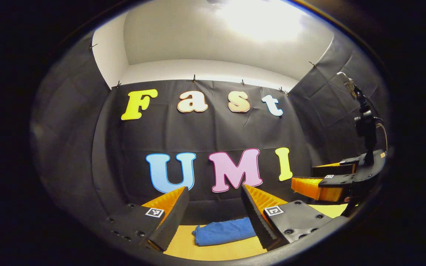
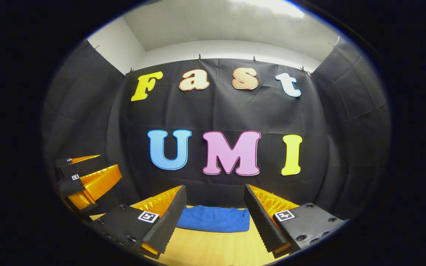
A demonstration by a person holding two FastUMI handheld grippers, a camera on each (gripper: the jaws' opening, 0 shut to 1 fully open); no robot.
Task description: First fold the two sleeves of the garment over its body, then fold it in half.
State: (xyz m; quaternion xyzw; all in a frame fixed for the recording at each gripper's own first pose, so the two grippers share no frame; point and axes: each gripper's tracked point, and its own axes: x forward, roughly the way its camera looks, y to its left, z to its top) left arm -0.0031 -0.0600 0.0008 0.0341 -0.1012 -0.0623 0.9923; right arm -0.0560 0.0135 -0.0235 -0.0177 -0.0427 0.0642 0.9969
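A compact blue cloth garment [image 2: 215, 218] lies at twelve o'clock on the pale wooden table [image 2: 213, 249], long axis crosswise, beyond the right gripper [image 2: 215, 207]; the left gripper [image 1: 215, 207] hangs alongside, both wide open, empty.

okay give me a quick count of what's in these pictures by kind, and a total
Grippers: 2, the left gripper and the right gripper, both open and held above the table
Blue garments: 1, the garment, lying bunched or folded
Wooden tables: 1, the table
Total: 4
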